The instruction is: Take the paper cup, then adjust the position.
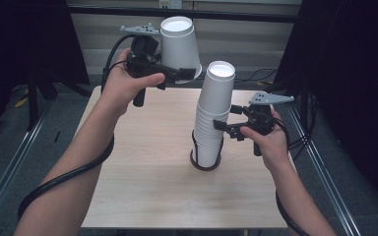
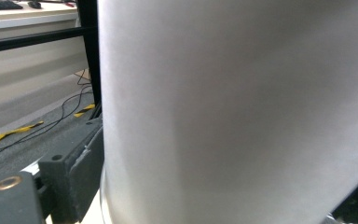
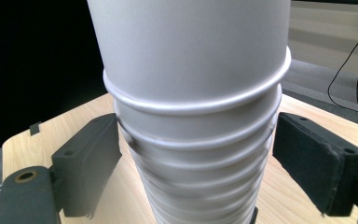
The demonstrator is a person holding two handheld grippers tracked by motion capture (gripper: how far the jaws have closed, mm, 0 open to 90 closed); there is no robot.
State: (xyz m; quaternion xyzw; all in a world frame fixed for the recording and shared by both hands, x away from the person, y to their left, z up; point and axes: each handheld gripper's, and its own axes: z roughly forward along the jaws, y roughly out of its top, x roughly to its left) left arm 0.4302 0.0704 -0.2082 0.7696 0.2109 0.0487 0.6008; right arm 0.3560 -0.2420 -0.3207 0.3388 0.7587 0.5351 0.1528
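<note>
Two hand-held grippers work over a light wooden table. Left gripper is raised above the table's far left part and is clamped on a single white paper cup, held upside down with its base up; in the left gripper view the cup wall presses against the near jaw pad. That cup hangs clear of the table, just left of and higher than the top of the stack of white paper cups.

Stack stands upside down near the table's middle, seated in a black ring holder with thin upright wires. Right gripper is at mid-height of the stack on its right side; in the right gripper view its jaws straddle the stack, and a narrow gap shows on each side, so the pads do not press on it: spread, holding nothing.

Clearances: the near half of the table is bare wood, and so is the left part below the raised cup. The table's right edge lies just beyond the right hand. The far edge lies a little way behind the stack.

Surroundings: a black horizontal frame bar crosses behind the raised cup, dark posts stand at both sides, and cables lie on the grey floor beyond the table, with yellow-black tape among them. Each gripper's cable trails along its forearm.
</note>
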